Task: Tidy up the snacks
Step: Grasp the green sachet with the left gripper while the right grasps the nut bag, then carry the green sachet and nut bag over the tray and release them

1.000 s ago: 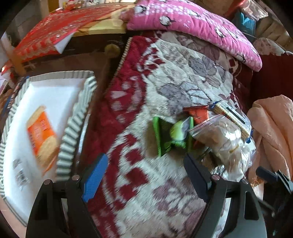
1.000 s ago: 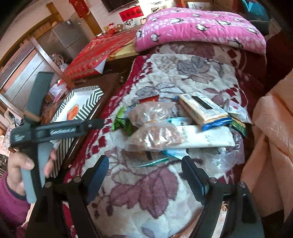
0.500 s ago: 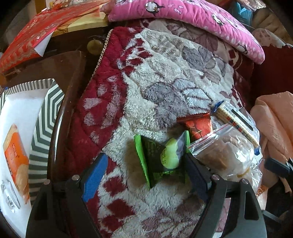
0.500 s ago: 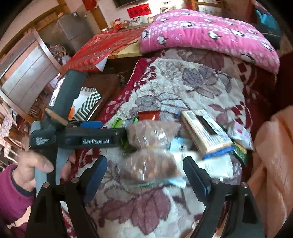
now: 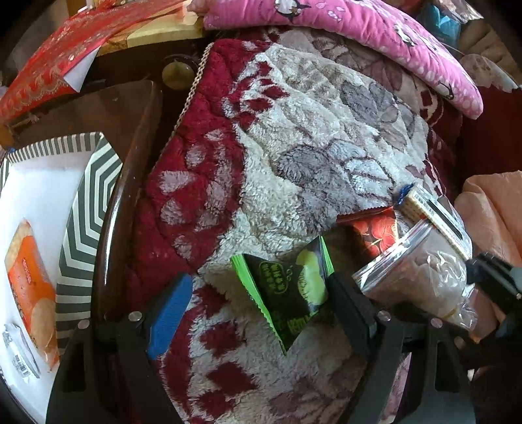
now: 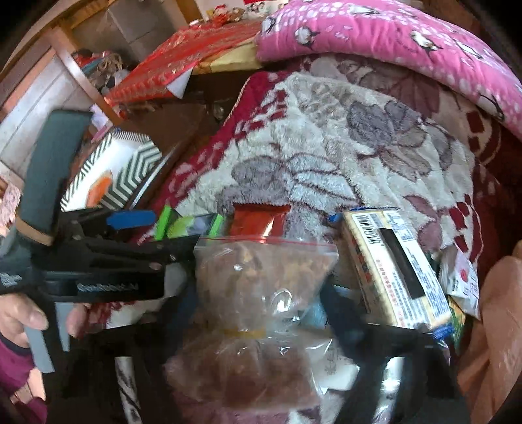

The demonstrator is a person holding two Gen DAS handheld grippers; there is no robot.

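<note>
Snacks lie heaped on a floral fleece blanket (image 5: 310, 137). My left gripper (image 5: 257, 303) is open around a green and black snack packet (image 5: 287, 290), its fingers on either side. Beside that lie a red packet (image 5: 375, 231), a clear zip bag of brown snacks (image 5: 421, 277) and a yellow cracker box (image 5: 434, 215). My right gripper (image 6: 261, 329) is open with the clear zip bag (image 6: 261, 280) between its fingers. The left gripper also shows in the right wrist view (image 6: 130, 234). A striped box (image 5: 84, 212) at the left holds an orange packet (image 5: 29, 293).
A pink penguin-print pillow (image 5: 359, 29) lies at the back. A red gift box (image 5: 65, 55) sits on a dark wooden table (image 5: 107, 107). A peach cloth (image 5: 489, 208) is at the right. More packets (image 6: 460, 280) lie right of the cracker box.
My left gripper swung from the striped box to the snack heap and now straddles the green packet. My right gripper moved forward and down until the clear zip bag sits between its fingers.
</note>
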